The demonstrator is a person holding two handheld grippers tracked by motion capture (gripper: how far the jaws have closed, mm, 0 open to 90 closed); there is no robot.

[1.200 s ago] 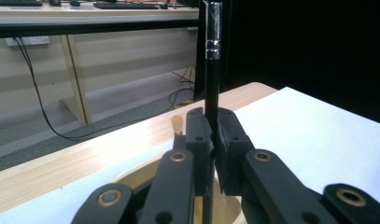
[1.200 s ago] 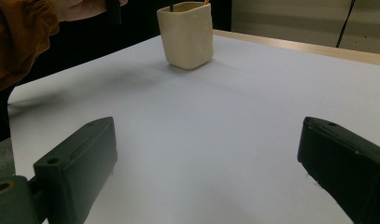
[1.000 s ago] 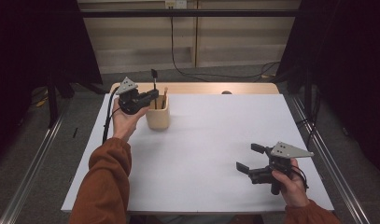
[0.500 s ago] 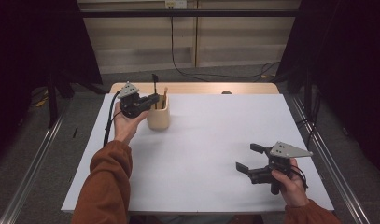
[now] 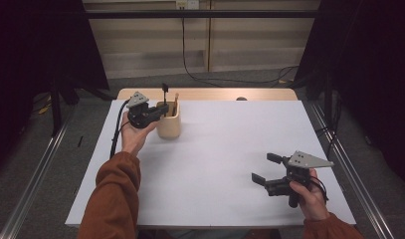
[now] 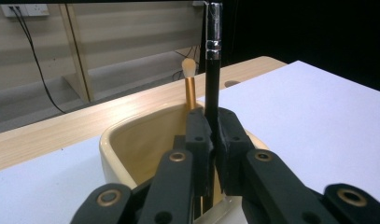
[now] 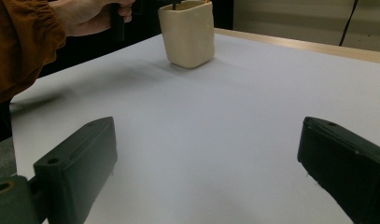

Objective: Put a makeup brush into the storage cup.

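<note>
The left tool (image 6: 211, 140) is clamped mid-shaft on a thin black brush (image 6: 212, 70) standing upright in the cream cup (image 6: 131, 140) at the bench's (image 5: 230, 149) far-left, likely light, stiff, slippery.

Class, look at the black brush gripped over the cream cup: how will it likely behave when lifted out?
The black brush looks thin, straight and stiff, so probably light and unbending. Clamped between the left gripper's narrow fingers, it might pivot or slip. The cream cup seems stout; it likely stays upright.
</note>
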